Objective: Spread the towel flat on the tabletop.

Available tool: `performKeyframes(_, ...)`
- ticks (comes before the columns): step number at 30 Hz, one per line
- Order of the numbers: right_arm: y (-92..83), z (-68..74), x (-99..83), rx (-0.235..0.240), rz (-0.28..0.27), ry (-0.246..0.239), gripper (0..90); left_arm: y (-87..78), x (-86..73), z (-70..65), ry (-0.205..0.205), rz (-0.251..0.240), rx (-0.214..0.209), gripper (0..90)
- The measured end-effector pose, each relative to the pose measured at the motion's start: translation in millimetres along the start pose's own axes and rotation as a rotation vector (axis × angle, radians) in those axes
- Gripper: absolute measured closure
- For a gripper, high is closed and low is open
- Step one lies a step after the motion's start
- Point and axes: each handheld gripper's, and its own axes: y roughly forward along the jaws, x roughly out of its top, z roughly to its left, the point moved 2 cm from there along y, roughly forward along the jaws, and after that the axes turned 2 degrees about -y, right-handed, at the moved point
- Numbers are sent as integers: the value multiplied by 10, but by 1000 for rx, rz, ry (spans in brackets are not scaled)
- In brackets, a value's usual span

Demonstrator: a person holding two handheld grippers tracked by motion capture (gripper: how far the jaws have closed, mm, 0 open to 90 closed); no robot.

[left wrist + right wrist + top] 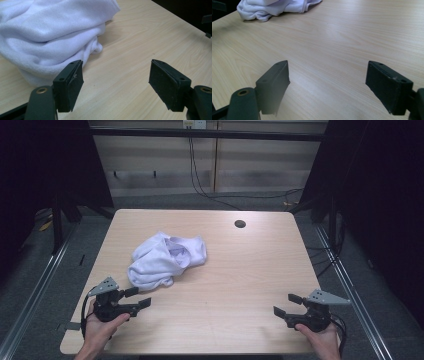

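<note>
Near us, our left claw (138, 297) and right claw (286, 304) stand wide open and empty above the wooden surface (240, 270). The crumpled white cloth (165, 258) lies just beyond the left claw. Behind, cables (200, 180) hang at the wall.

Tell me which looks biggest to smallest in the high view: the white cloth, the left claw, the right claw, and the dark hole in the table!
1. White cloth, by far the largest.
2. Left claw and right claw: about the same size, so no ranking between them.
3. Dark hole, the smallest.
</note>
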Motion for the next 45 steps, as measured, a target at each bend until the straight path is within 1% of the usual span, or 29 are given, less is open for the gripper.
performKeyframes(4,6,17,4,0,2,-8,165,11,165,97,56,1,47,282)
performKeyframes(5,6,17,4,0,2,-8,165,11,165,97,56,1,47,282)
performKeyframes(8,46,7,7,10,17,-19,185,99,399,288,63,-1,66,290)
performKeyframes(9,46,7,7,10,17,-19,185,99,399,288,63,-1,66,309)
performKeyframes(10,54,11,5,18,20,-21,194,141,479,358,62,-2,70,309)
performKeyframes(14,55,28,-7,55,26,-20,191,248,650,554,51,-11,51,450)
performKeyframes(15,55,28,-7,55,26,-20,191,248,650,554,51,-11,51,456)
performKeyframes(16,51,25,-8,59,25,-21,191,295,688,651,26,-11,45,455)
performKeyframes(17,51,26,-10,62,27,-19,191,295,688,651,26,-11,45,448)
performKeyframes(18,54,24,-12,65,33,-18,191,414,681,781,12,32,69,415)
performKeyframes(19,60,27,-12,65,34,-15,190,414,681,781,12,32,69,370)
performKeyframes(20,67,27,-12,69,35,-19,188,569,595,899,-20,89,127,332)
performKeyframes(21,70,28,-12,69,38,-22,188,569,595,899,-20,89,127,334)
performKeyframes(22,72,31,-14,70,41,-23,187,698,482,966,-46,130,107,344)
performKeyframes(24,74,28,-17,73,44,-26,187,750,422,956,-43,141,88,370)
performKeyframes(26,83,16,-21,75,47,-19,187,766,403,863,-4,177,61,517)
performKeyframes(27,86,12,-21,78,49,-16,188,766,403,863,-4,177,61,564)
performKeyframes(28,89,12,-21,78,51,-17,199,750,378,817,17,195,31,611)
performKeyframes(31,82,27,-25,95,50,-21,232,749,335,774,26,183,28,688)
performKeyframes(33,83,37,-26,97,54,-21,253,742,327,734,37,195,25,709)
performKeyframes(34,82,54,-24,111,54,-27,299,748,302,677,43,195,13,723)
performKeyframes(36,89,56,-23,109,57,-33,311,751,287,647,37,197,1,724)
performKeyframes(37,106,71,-10,114,56,-22,370,762,265,590,24,191,0,724)
performKeyframes(38,115,79,-4,110,59,-22,370,778,253,511,28,202,-25,724)
performKeyframes(39,115,79,-4,110,59,-22,370,778,253,511,28,202,-25,724)
performKeyframes(40,140,93,12,121,65,-29,400,801,216,412,35,208,-65,725)
performKeyframes(42,165,119,26,135,73,-30,420,817,186,282,55,222,-90,725)
performKeyframes(43,165,119,26,135,73,-30,420,817,186,282,55,222,-90,726)
performKeyframes(45,184,179,55,174,66,-41,446,830,127,72,83,247,-136,725)
